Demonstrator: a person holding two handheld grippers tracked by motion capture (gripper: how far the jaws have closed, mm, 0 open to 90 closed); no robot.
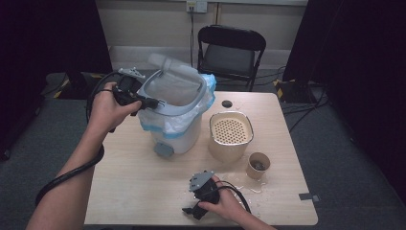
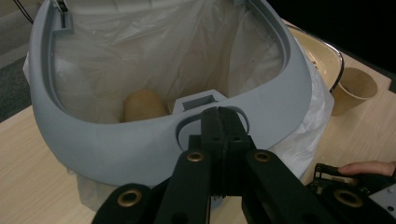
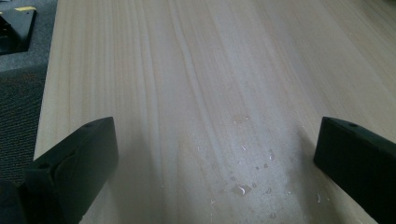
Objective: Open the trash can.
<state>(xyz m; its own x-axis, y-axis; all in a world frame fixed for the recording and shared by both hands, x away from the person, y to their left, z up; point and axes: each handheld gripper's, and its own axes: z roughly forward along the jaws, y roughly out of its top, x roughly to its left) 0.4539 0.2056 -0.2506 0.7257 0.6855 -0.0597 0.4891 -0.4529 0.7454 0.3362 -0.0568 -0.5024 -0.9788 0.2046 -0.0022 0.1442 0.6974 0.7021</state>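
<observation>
High view, white bin (image 1: 174, 129), plastic liner, grey rim (image 1: 191, 106), left tool (image 1: 152, 102) clamped.

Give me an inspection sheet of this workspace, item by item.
Surface: wooden table, water droplets near the right gripper.
Job's things: bin with grey rim and plastic liner; a brownish lump lies inside.
Clutter: perforated beige container; paper cup.
Grippers: left gripper shut on the bin's grey rim; right gripper open, low over the table.
Cables: left gripper's cable trails along the forearm.
Surroundings: folding chair, dark curtains, carpet.
</observation>
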